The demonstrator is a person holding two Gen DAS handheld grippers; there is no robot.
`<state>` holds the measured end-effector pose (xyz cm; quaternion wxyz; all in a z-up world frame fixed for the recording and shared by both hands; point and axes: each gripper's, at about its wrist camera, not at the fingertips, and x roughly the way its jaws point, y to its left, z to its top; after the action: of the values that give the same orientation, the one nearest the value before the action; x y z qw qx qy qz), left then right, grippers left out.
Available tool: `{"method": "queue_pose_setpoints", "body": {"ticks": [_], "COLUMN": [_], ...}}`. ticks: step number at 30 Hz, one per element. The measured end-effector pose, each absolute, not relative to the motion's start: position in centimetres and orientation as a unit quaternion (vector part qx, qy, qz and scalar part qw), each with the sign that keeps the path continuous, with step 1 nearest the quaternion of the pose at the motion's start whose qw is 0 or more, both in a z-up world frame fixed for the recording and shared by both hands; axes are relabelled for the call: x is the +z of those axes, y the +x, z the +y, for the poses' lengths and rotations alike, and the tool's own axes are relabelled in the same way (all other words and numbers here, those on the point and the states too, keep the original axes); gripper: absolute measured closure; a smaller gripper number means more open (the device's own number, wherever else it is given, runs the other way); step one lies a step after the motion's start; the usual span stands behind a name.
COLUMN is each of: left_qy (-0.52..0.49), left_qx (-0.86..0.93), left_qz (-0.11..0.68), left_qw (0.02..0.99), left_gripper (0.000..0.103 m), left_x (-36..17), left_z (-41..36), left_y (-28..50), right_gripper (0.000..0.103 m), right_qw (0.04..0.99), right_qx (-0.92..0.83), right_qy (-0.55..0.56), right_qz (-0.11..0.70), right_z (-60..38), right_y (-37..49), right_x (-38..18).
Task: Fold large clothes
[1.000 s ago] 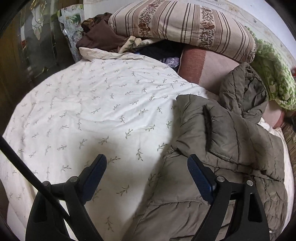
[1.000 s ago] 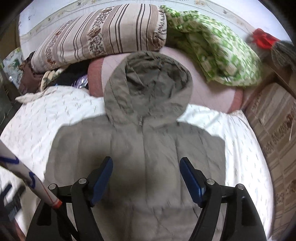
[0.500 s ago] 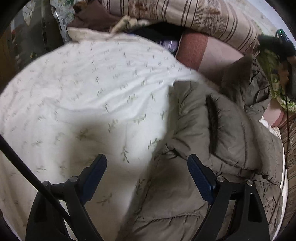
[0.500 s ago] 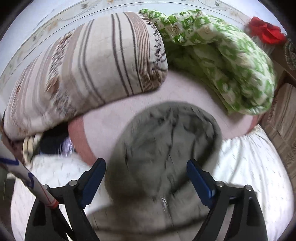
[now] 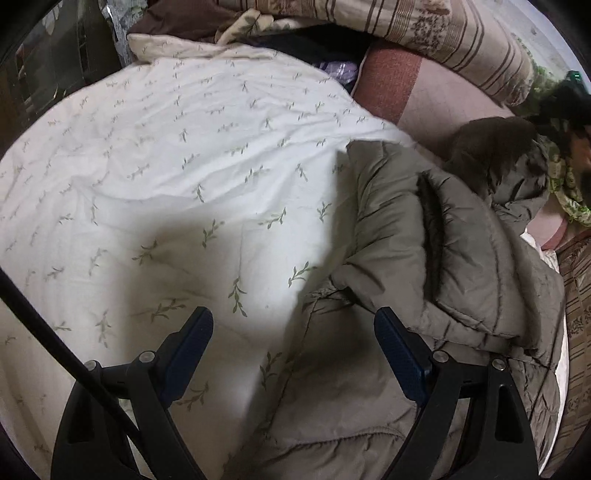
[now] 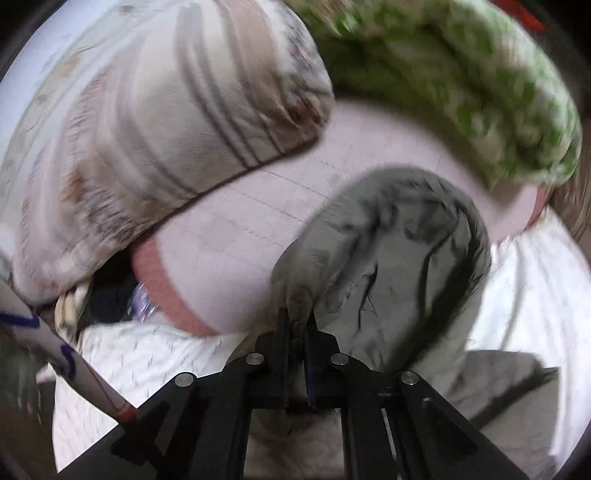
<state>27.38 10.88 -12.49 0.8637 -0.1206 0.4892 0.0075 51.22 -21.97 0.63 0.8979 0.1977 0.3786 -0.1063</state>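
Right gripper (image 6: pixel 295 325) just closed, clamped on hood (image 6: pixel 399 236) edge of puffer jacket (image 5: pixel 443 266) (khaki), left gripper (image 5: pixel 293 332) jaws apart above quilt (image 5: pixel 166 166), jacket hem at four o'clock.

A bed covered by a white quilt (image 5: pixel 177 155) printed with small leaf sprigs. At its head lie a striped pillow (image 5: pixel 443 33), a pink bolster (image 6: pixel 258 221) and a green patterned blanket (image 6: pixel 461 92). Dark wooden furniture (image 5: pixel 48 66) stands alongside.
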Motion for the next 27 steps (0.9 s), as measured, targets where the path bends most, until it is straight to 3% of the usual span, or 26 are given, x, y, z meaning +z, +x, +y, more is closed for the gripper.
{"method": "queue_pose_setpoints", "body": {"ticks": [9, 15, 17, 21, 25, 27], "left_qy": [-0.129, -0.162, -0.17, -0.167, -0.162, -0.161], "left_qx": [0.005, 0.023, 0.029, 0.036, 0.041, 0.039], "left_qz": [0.462, 0.449, 0.446, 0.442, 0.439, 0.438], "left_qw": [0.877, 0.878, 0.878, 0.881, 0.883, 0.883], "left_gripper": [0.014, 0.014, 0.014, 0.015, 0.014, 0.014], "left_x": [-10.4, -9.6, -9.4, -9.2, -9.0, -9.0], "left_z": [12.1, 14.6, 15.2, 15.5, 15.5, 15.4], "left_y": [25.7, 25.5, 25.5, 25.3, 25.1, 25.2], "right_gripper": [0.097, 0.097, 0.102, 0.102, 0.102, 0.091], "right_qw": [0.926, 0.9, 0.883, 0.857, 0.848, 0.852], "right_qx": [0.001, 0.044, 0.053, 0.049, 0.038, 0.049], "right_qy": [0.098, 0.079, 0.088, 0.094, 0.11, 0.104], "right_qz": [0.365, 0.427, 0.458, 0.504, 0.517, 0.51], "right_z": [-15.8, -11.1, -10.0, -8.8, -9.5, -10.0], "right_y": [32.9, 21.1, 20.4, 22.5, 22.9, 21.8], "right_x": [5.5, -3.9, -7.5, -13.8, -14.5, -12.7]}}
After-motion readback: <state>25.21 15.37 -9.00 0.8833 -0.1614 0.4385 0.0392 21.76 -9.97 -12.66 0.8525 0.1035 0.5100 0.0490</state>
